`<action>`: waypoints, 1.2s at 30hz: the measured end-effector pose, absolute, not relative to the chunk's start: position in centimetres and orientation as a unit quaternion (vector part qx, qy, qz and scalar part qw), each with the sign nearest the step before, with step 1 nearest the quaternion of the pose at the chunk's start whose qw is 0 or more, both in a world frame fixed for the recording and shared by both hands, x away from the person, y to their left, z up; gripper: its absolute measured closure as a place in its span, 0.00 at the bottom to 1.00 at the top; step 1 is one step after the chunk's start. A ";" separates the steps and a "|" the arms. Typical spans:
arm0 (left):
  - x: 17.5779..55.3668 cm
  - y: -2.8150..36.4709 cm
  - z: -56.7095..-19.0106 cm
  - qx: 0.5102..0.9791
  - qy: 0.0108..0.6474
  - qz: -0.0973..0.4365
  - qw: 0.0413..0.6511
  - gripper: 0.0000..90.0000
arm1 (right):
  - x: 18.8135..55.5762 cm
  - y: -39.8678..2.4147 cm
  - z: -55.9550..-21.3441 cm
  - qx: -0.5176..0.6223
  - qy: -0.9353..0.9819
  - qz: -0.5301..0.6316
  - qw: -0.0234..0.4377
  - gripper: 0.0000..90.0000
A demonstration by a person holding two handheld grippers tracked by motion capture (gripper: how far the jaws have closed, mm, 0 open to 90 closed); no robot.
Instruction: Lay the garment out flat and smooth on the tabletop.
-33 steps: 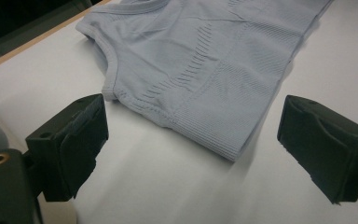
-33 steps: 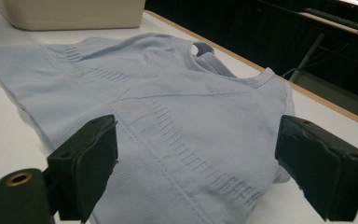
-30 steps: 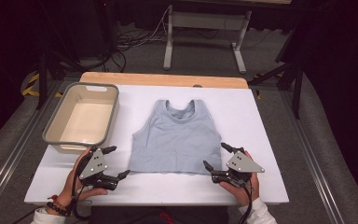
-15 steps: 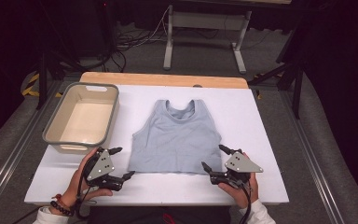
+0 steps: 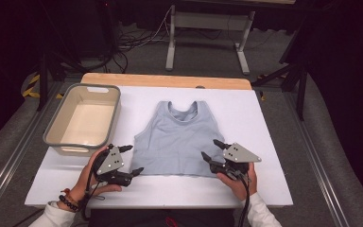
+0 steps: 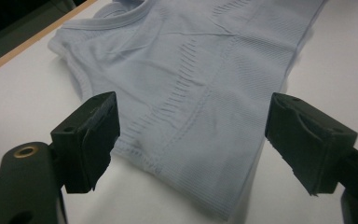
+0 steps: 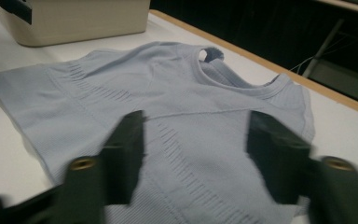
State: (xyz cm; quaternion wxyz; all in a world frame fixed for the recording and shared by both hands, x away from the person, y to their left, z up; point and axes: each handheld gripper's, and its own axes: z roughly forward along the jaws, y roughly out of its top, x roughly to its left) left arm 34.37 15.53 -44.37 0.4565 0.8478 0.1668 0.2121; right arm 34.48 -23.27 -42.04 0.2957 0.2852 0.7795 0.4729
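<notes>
Blue-grey and soft, the tank top [image 5: 176, 137] lies flat in the middle of the white desk [image 5: 264, 123]. Its neck hole points to the far side and its bottom hem is close to the person. In the left gripper view the tank top [image 6: 200, 93] shows rows of little slits in the cloth.

The left tool [image 5: 131, 161] sits at the near left corner of the hem. Its two black jaws stand wide apart, one on each side of that corner. They have just been closing a little. The cloth lies low between the jaws, but the pads do not press on it. A hand [image 5: 89, 182] with a bead band on the wrist holds this tool.

The right tool [image 5: 211, 150] sits at the near right corner of the hem. Its jaws have just been closing too, and by a lot more. In the right gripper view the right tool [image 7: 193, 154] looks blurry, and the tank top [image 7: 168, 102] spreads out past its jaws. There is still a gap between the jaws, and they have no hold of the cloth. The other hand [image 5: 238, 182] holds this tool.

A grey tub [image 5: 56, 127] with a pale inside stands on the left part of the desk, well apart from the tank top.
</notes>
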 end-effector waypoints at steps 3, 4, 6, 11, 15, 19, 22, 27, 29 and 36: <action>35.2 14.8 -44.5 0.858 0.155 0.207 0.444 0.28 | 36.9 -23.6 -41.7 0.318 0.775 0.462 0.291 0.69; 35.5 14.7 -44.4 0.861 0.149 0.199 0.443 0.38 | 37.4 -23.6 -41.6 0.323 0.776 0.460 0.288 0.76; 35.7 14.6 -44.4 0.863 0.147 0.193 0.443 0.50 | 38.4 -23.2 -41.3 0.323 0.777 0.457 0.288 0.91; 36.5 14.0 -44.5 0.871 0.148 0.178 0.433 0.73 | 40.3 -21.9 -41.5 0.318 0.792 0.436 0.285 1.00; 36.8 13.8 -44.9 0.879 0.148 0.161 0.424 0.92 | 41.7 -21.0 -42.3 0.323 0.804 0.414 0.280 1.00; 37.2 13.5 -45.5 0.887 0.159 0.145 0.409 0.99 | 42.7 -21.1 -43.4 0.346 0.813 0.387 0.265 1.00; 37.2 13.2 -45.9 0.895 0.159 0.140 0.393 0.99 | 43.2 -21.4 -44.3 0.362 0.822 0.357 0.256 1.00; 37.0 13.1 -46.4 0.900 0.154 0.132 0.387 0.99 | 43.2 -22.0 -45.2 0.378 0.826 0.346 0.234 1.00; 36.9 13.1 -46.5 0.901 0.153 0.133 0.384 0.99 | 43.1 -22.1 -45.3 0.378 0.827 0.344 0.236 1.00; 36.6 13.4 -46.6 0.898 0.158 0.134 0.388 0.99 | 42.4 -22.0 -45.7 0.371 0.823 0.346 0.257 1.00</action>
